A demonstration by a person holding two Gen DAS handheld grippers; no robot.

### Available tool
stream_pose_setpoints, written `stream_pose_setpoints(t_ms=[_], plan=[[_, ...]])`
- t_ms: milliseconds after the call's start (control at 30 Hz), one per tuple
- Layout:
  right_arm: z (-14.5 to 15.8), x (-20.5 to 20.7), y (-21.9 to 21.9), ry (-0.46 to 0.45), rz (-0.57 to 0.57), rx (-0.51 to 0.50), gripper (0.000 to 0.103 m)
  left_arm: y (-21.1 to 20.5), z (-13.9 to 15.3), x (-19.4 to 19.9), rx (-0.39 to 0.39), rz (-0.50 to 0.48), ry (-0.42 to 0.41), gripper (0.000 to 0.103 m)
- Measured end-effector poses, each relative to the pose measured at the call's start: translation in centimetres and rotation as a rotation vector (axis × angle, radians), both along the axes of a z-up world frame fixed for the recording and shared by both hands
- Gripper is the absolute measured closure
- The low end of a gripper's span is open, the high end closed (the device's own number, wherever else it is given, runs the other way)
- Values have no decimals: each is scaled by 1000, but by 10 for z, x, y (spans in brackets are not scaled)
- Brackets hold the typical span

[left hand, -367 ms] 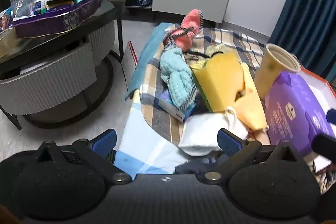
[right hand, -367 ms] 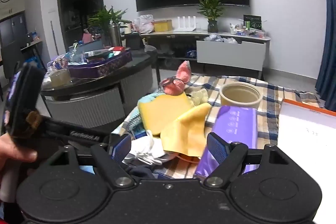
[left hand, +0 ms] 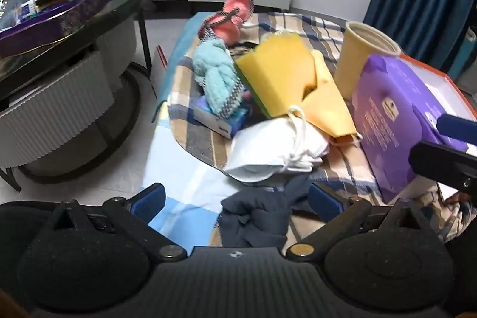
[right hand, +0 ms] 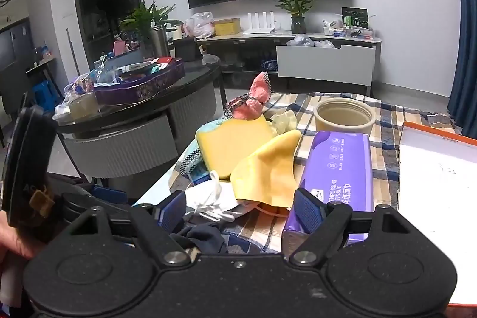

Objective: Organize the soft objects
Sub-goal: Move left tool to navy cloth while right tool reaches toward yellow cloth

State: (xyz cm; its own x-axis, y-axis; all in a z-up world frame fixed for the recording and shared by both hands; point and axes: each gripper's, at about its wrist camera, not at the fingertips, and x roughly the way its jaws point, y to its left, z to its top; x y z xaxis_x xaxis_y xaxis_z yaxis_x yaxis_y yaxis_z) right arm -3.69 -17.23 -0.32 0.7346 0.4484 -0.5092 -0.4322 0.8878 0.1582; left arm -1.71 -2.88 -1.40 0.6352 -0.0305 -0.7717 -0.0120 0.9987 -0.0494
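Both grippers hover over a desk covered w/ a blue-tan plaid cloth [left hand: 190, 97], piled w/ soft stuff. Left gripper [left hand: 237, 200]: jaws wide, nothing gripped; a crumpled dark navy fabric piece [left hand: 256, 216] lies on the cloth between them, not pinched. Right gripper [right hand: 240, 209]: jaws wide too, empty; its right pad sits just in front of the purple plastic-wrapped tissue pack [right hand: 340, 169], can't tell if touching. Just beyond the navy piece is a white face mask w/ white ear loops [left hand: 268, 151]. Behind that, a yellow sponge block w/ green edge [left hand: 277, 76] leans up, w/ a thin yellow cloth [left hand: 328, 106] draped on its right side, touching the mask. Left of the sponge: a light blue fluffy knit item w/ zigzag trim [left hand: 214, 79] resting on a small blue-white packet [left hand: 220, 121]. Farther back, a pink fluffy slipper-like item w/ zigzag trim [left hand: 232, 14]. A beige round paper tub [left hand: 360, 58] stands upright behind the tissue pack, beside the yellow cloth. Right of the pack, a white board w/ orange edge [right hand: 441, 169]. Off the desk, left: a round dark coffee table [right hand: 143, 121] carrying a purple tray [right hand: 140, 85] of clutter. A hand [right hand: 12, 240] holds the left gripper's handle at the right-wrist view's left edge.
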Motion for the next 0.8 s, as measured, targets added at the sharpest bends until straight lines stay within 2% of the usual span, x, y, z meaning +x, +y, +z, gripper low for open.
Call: stream_pose_setpoints(t_ms=[300,800], plan=[[-4,5,-25,6,2,8,10,-7,-10,4,12,-33,45,0],[-10,7,-18,34,10,5,10,-9,-15,2,12,-58,54,0]])
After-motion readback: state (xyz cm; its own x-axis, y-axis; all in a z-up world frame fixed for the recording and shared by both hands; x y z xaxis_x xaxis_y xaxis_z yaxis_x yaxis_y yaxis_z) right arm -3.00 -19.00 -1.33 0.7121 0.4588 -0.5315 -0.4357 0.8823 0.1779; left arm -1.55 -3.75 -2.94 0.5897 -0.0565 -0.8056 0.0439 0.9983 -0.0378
